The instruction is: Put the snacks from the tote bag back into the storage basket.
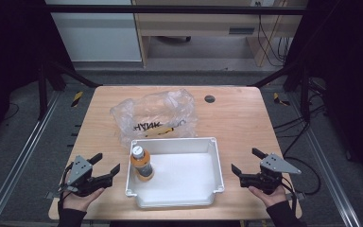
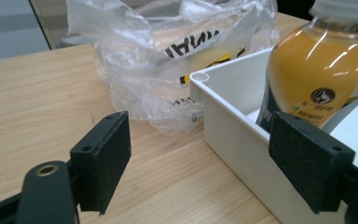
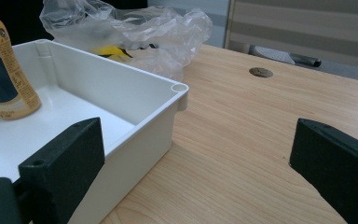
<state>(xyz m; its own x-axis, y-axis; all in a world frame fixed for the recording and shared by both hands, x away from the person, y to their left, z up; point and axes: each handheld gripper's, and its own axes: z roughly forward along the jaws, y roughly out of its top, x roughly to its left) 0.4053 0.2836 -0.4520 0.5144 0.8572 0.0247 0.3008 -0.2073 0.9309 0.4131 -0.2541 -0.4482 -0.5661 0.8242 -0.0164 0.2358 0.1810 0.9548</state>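
A bottle of orange drink (image 1: 141,164) (image 2: 319,74) (image 3: 3,70) with a white cap stands upright in the left end of a white plastic tray (image 1: 203,198) (image 2: 233,126) (image 3: 135,98). Behind the tray lies a crumpled clear plastic bag (image 1: 156,116) (image 2: 168,51) (image 3: 135,32) with black and yellow print. My left gripper (image 1: 108,164) (image 2: 205,168) is open just left of the tray, nothing between its jaws. On the tray's right, my right gripper (image 1: 248,160) (image 3: 196,172) is open and empty.
The wooden table (image 1: 246,118) has a round cable hole (image 1: 210,99) (image 3: 261,72) at the back right. Black frame rails run along both sides, and cables lie on the floor at the right.
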